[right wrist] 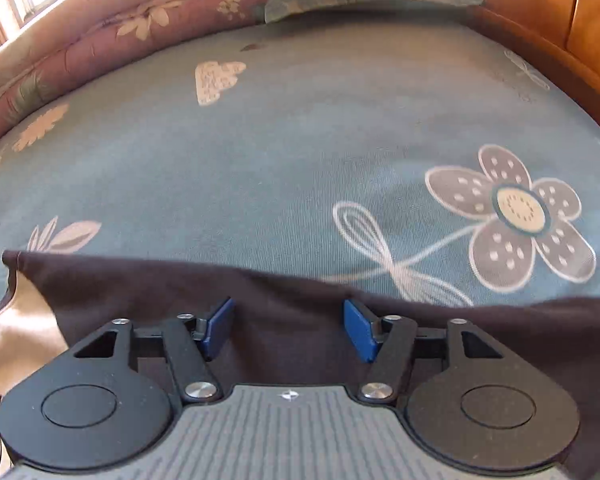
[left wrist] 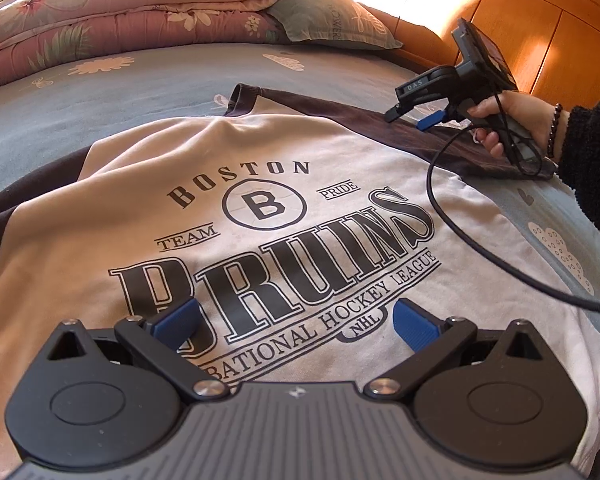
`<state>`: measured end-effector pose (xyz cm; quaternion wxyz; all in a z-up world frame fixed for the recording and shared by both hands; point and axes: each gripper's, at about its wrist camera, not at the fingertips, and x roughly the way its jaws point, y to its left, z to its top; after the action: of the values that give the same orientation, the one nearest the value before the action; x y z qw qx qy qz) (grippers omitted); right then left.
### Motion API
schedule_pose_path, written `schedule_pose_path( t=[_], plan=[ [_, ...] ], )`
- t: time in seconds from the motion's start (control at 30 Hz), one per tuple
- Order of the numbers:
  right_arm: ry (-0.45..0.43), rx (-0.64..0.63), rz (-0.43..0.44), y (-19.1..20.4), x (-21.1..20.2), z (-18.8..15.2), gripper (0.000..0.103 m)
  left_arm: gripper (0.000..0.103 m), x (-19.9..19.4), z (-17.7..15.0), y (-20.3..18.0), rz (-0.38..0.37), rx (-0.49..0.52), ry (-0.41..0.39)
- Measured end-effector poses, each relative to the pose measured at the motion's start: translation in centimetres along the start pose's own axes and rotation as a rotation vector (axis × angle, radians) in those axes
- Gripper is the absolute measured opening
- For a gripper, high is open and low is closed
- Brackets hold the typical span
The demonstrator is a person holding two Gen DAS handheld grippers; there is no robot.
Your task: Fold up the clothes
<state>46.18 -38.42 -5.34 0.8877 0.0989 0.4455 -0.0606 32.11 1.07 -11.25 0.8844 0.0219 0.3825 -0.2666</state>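
While claws (left wrist: pixel 296 320) gape, shirt (left wrist: pixel 260 220) covers bedsheet (right wrist: pixel 300 140).

Open sheet: the blue floral bedsheet (right wrist: pixel 300 140) beyond the shirt's dark sleeve (right wrist: pixel 300 300) lies bare, passable.
Far edge: folded quilt (left wrist: pixel 120 20) and pillow (left wrist: pixel 332 20) block the head of the bed.
Right side: wooden panel (left wrist: pixel 540 32) walls it in.
Snag: black cable (left wrist: pixel 452 216) trails across the shirt (left wrist: pixel 260 220).
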Motion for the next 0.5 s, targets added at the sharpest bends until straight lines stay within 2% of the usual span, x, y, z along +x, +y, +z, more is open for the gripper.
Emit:
schedule_pose_path(
  t=[0.07, 0.1, 0.2, 0.27, 0.33, 0.37, 0.5],
  plan=[
    [-0.006, -0.02, -0.018, 0.4, 1.3, 0.9, 0.081, 0.102, 0.1, 0.0, -0.1, 0.005, 0.006, 0.0],
    [-0.01, -0.03, -0.026, 0.6, 1.8, 1.3, 0.088, 0.102, 0.1, 0.0, -0.1, 0.007, 0.011, 0.0],
    [-0.021, -0.039, -0.009, 0.3, -0.5, 1.3, 0.086, 0.102, 0.0, 0.0, -0.1, 0.006, 0.009, 0.0],
    [-0.078, -0.041, 0.027, -0.8, -3.8, 0.6, 0.088, 0.102, 0.1, 0.0, -0.1, 0.008, 0.011, 0.0],
    [-0.112, -0.033, -0.009, -2.9, -7.0, -0.7, 0.098, 0.102, 0.1, 0.0, -0.2, 0.01, 0.014, 0.0],
    [-0.107, -0.021, -0.025, -4.3, -7.9, -1.2, 0.099, 0.102, 0.1, 0.0, -0.2, 0.011, 0.015, 0.0],
    [-0.057, 0.123, -0.116, -10.9, -7.3, -3.1, 0.099, 0.102, 0.1, -0.1, -0.3, 0.016, 0.02, 0.0]
  ],
)
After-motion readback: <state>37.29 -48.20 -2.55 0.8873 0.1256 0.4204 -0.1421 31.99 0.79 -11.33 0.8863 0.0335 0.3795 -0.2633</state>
